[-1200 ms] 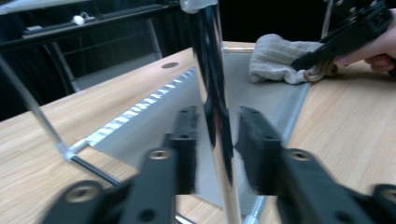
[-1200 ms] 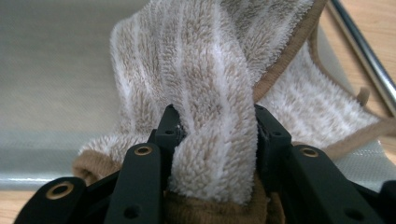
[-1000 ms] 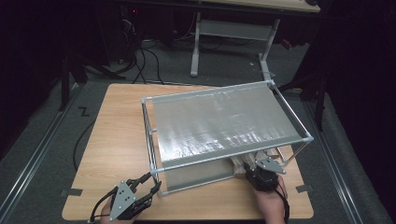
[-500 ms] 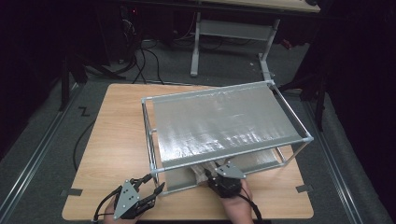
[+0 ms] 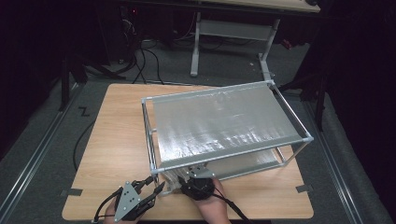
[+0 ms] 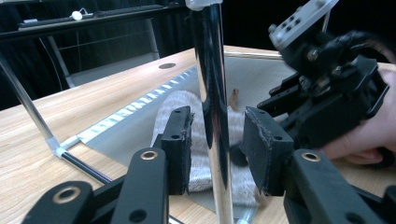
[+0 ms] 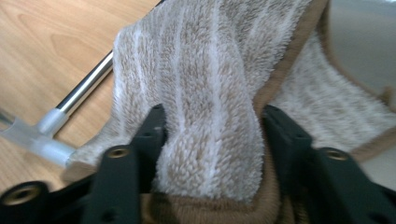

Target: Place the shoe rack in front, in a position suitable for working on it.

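Towel (image 7: pixel 210 116), beige w/ pale stripes and tan hem, bunched at lower centre of the right gripper view, a thick fold standing between the right tool's (image 7: pixel 210 140) two black jaws. Jaws have just been opening; the fold fills the gap and touches both inner faces, but whether the pads press it can't be told. In the left gripper view the same towel (image 6: pixel 170 109) lies at mid-frame on the grey bottom shelf (image 6: pixel 121 135) of the rack, behind a shiny upright post (image 6: pixel 212 93).

Left tool (image 6: pixel 215 144): jaws at medium width, just been closing, one on each side of the post; small gap shows each side, pads not touching it. Right tool (image 6: pixel 322 93) appears upper right in that view, a hand (image 6: pixel 369 135) behind it.

High view: metal-frame rack (image 5: pixel 149 135) w/ grey fabric top sits centre-right on the wooden table (image 5: pixel 116 140). Left tool (image 5: pixel 156 186) at bottom left-centre, tips at the rack's near-left corner post (image 5: pixel 150 140). Right tool (image 5: pixel 198 179) at bottom centre, just beside the left one, reaching under the rack's front rail. Towel (image 5: pixel 173 179) is a pale patch between them. Floor (image 5: pixel 46 140) grey around the table.
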`<state>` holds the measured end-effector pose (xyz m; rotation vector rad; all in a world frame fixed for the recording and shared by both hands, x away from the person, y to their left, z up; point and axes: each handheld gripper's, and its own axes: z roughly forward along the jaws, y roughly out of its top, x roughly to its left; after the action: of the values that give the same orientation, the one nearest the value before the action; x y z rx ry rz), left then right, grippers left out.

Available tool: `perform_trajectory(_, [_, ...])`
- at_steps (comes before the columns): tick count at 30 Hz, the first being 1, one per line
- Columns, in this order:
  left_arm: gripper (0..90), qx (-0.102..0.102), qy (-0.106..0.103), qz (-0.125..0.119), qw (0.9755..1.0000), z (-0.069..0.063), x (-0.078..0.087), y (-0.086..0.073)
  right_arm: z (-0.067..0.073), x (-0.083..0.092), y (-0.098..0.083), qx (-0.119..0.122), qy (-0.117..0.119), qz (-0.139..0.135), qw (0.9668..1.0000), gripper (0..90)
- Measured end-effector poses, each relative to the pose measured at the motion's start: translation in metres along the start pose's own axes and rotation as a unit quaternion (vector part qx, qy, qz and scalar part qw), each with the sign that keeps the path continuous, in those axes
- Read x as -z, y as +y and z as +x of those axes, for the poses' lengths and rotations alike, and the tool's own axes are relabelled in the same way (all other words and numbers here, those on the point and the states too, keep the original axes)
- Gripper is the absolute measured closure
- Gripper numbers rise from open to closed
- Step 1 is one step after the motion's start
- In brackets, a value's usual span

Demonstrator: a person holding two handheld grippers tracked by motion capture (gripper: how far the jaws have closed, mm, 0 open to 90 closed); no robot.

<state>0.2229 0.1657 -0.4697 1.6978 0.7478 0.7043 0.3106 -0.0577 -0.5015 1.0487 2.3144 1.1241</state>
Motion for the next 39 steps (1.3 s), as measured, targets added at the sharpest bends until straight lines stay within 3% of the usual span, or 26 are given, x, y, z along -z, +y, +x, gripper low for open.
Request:
perform_trajectory(3, [60.7,-0.001,0.002,-0.002,1.0,0.001,0.0,0.001,0.001,0.006,0.001,-0.002,0.013,-0.011,0.9999,38.5])
perform_trajectory(9, [58.8,0.0,-0.001,-0.001,1.0,0.001,-0.002,0.001,0.001,0.024,0.004,0.005,0.013,-0.045,0.9989,37.5])
perform_trajectory(14, [58.8,0.008,-0.002,-0.001,1.0,0.0,-0.003,0.001,0.004,0.006,0.003,0.006,0.019,-0.019,0.9996,37.1])
perform_trajectory(16, [58.8,0.007,-0.002,-0.002,1.0,0.001,-0.002,0.001,0.003,-0.001,0.003,0.024,0.02,-0.018,0.9994,34.5])
perform_trajectory(17, [58.8,0.005,-0.002,-0.002,1.0,0.001,-0.002,0.001,0.003,0.0,0.003,0.018,0.021,-0.014,0.9995,32.9])
perform_trajectory(24, [57.2,0.004,-0.005,0.0,1.0,0.0,-0.004,0.001,0.002,0.028,0.008,0.012,0.014,-0.067,0.9976,27.1])
perform_trajectory(27, [57.0,0.003,-0.003,0.0,1.0,0.0,-0.004,0.002,0.004,0.037,0.009,0.02,0.01,-0.082,0.9964,29.9])
perform_trajectory(29, [57.1,0.004,-0.004,-0.003,1.0,0.0,-0.004,0.003,0.005,0.039,0.007,0.032,-0.006,-0.093,0.9951,32.5])
perform_trajectory(32, [57.2,0.003,-0.003,-0.005,1.0,0.001,-0.005,0.004,0.003,0.036,0.003,0.03,-0.014,-0.086,0.9957,35.9])
perform_trajectory(34, [57.2,0.009,-0.004,-0.004,0.9999,0.0,-0.005,0.004,0.005,0.038,0.002,0.035,-0.02,-0.104,0.9938,38.2])
perform_trajectory(35, [57.3,0.007,-0.004,-0.007,0.9999,0.0,-0.005,0.004,0.006,0.039,0.002,0.036,-0.015,-0.105,0.9937,38.3])
perform_trajectory(39, [59.8,0.009,-0.003,-0.009,0.9999,0.0,-0.007,0.005,0.004,0.022,0.001,0.022,0.006,-0.057,0.9981,41.1])
